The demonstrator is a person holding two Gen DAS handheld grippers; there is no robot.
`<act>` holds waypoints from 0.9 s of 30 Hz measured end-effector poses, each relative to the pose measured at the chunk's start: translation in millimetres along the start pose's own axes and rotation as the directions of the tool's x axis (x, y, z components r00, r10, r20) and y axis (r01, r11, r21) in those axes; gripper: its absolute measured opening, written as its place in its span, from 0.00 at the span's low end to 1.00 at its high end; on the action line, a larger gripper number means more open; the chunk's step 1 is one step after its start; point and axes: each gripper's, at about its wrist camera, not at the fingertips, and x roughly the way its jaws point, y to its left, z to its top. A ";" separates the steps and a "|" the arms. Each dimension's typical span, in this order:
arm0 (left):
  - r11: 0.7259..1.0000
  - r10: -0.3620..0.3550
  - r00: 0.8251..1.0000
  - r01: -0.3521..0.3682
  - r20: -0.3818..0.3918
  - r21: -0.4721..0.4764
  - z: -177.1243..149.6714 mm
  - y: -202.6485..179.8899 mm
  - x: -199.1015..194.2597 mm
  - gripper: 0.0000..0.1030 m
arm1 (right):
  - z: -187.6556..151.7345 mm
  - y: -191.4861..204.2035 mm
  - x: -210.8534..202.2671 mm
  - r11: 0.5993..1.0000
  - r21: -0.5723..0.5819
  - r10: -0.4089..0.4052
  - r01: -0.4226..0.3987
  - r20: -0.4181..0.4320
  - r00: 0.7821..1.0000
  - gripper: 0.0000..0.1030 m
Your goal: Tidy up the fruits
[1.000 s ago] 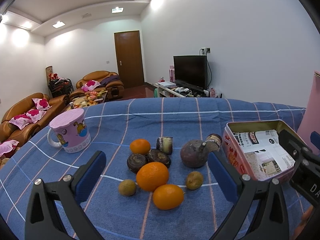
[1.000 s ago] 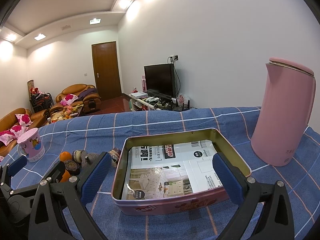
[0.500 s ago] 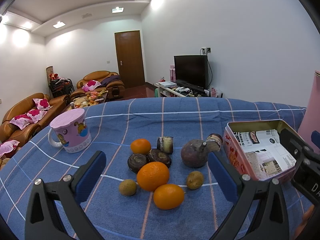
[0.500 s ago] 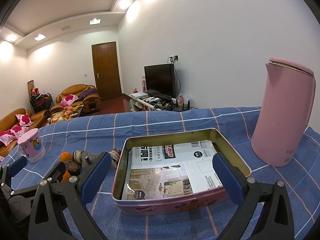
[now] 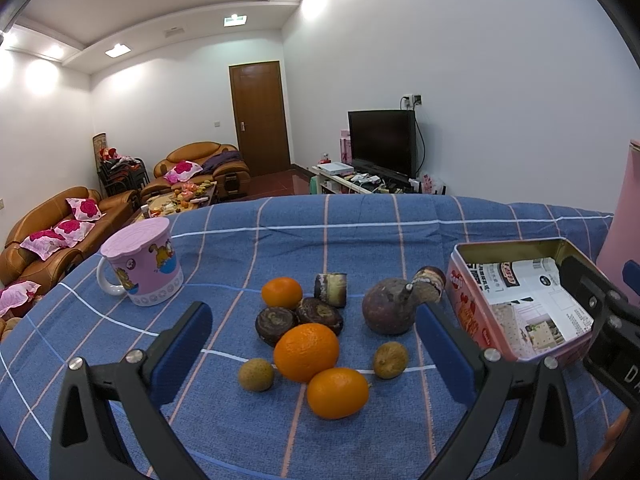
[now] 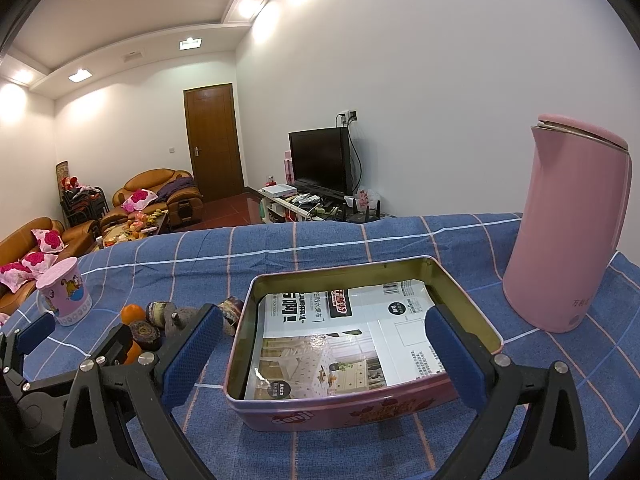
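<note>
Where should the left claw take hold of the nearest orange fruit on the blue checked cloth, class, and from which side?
Grip the nearest orange fruit across its middle, coming from above. It is a smooth oval lying lengthwise, so pinch across the shorter width. The larger round orange sits against its far side, while the near side is bare cloth. The open left claw looks wide enough.

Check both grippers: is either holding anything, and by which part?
Nothing is held. The left gripper and right gripper both have jaws apart and empty.
</note>
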 end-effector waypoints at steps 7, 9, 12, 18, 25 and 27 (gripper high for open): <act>1.000 0.000 1.000 0.000 0.000 0.001 -0.1 -0.3 0.1 1.00 | -0.1 0.3 -0.3 1.000 0.000 0.000 0.000 0.001 1.000 0.99; 1.000 0.000 1.000 0.000 0.000 0.002 -0.1 -0.3 0.0 1.00 | -0.2 0.3 -0.2 1.000 0.000 0.000 0.000 0.001 1.000 0.99; 1.000 0.000 1.000 0.000 0.000 0.002 -0.1 -0.1 -0.1 1.00 | -0.1 0.2 -0.1 1.000 0.000 0.000 0.000 0.001 1.000 0.99; 1.000 0.000 1.000 0.000 0.000 0.002 -0.1 -0.5 0.1 1.00 | -0.4 1.6 -0.2 1.000 0.001 0.003 -0.003 -0.002 1.000 0.99; 1.000 -0.005 1.000 0.005 -0.010 0.001 -0.3 3.9 0.5 1.00 | -0.4 1.8 -0.1 1.000 0.003 0.013 -0.013 -0.002 1.000 0.99; 1.000 0.011 1.000 -0.011 -0.019 0.019 -0.1 7.5 2.6 1.00 | -1.0 3.8 -0.2 1.000 0.001 0.021 -0.021 -0.004 1.000 0.99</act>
